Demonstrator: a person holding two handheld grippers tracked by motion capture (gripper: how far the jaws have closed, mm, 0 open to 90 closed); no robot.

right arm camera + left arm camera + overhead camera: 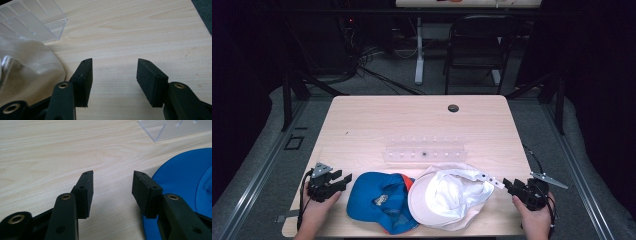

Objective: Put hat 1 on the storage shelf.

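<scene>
Two caps lie side by side near the front edge of the wooden table (pixel 377 120). The blue cap (pixel 379 200) with an orange inner edge is on the left, the white cap (pixel 449 195) overlaps it on the right. My left gripper (pixel 343 181) rests on the table just left of the blue cap (pixel 185 177), jaws open with bare wood between them (pixel 112 188). My right gripper (pixel 507 185) sits right of the white cap (pixel 27 65), near its strap end, jaws open over bare wood (pixel 113 75).
A clear plastic rack (pixel 424 150) stands mid-table behind the caps; its corner shows in both gripper views (pixel 172 128) (pixel 30 22). A dark round grommet (pixel 453 108) marks the far side of the table. A black chair (pixel 482 45) stands beyond on the floor.
</scene>
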